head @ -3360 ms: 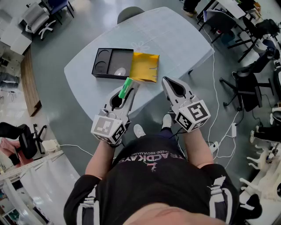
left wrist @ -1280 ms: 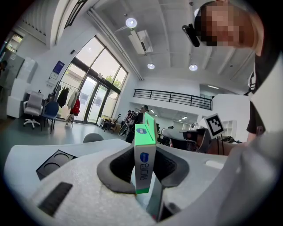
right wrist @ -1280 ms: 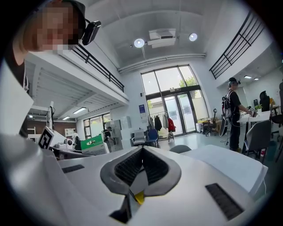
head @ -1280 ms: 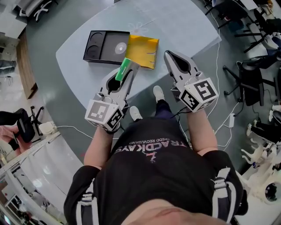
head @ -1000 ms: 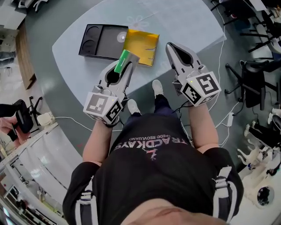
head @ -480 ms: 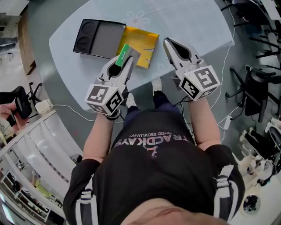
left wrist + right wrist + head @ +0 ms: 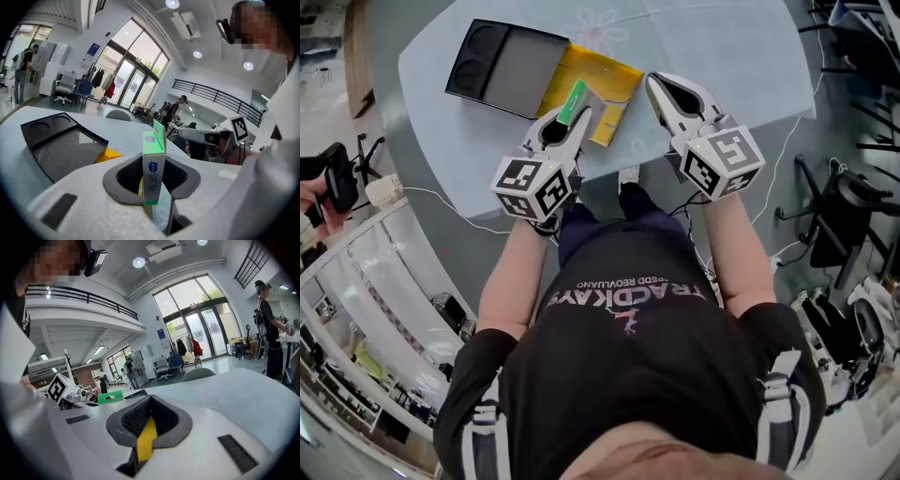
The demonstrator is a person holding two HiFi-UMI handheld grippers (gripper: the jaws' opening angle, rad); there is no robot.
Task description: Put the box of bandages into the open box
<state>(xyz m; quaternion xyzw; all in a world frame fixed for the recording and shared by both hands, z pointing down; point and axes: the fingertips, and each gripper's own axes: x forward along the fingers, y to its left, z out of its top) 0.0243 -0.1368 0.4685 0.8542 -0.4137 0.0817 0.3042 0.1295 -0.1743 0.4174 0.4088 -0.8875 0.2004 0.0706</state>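
Note:
My left gripper (image 7: 571,114) is shut on a slim green box of bandages (image 7: 574,100), which stands upright between the jaws in the left gripper view (image 7: 153,165). It hangs over the near left part of the yellow flap (image 7: 598,86) of the open black box (image 7: 499,64). That box lies flat on the pale table (image 7: 722,42) and has two round recesses at its left end. My right gripper (image 7: 660,86) is shut and holds nothing, just right of the yellow flap. Yellow shows through the slit between its jaws (image 7: 149,404).
The table's near edge runs under both grippers, with the person's feet (image 7: 627,175) below it. Office chairs (image 7: 844,211) and floor cables stand to the right. People stand far back in the room (image 7: 268,329). A grey chair (image 7: 117,115) sits behind the table.
My left gripper has carried the green box forward, from the yellow flap's near edge to over the flap. The right gripper has kept its place beside the flap.

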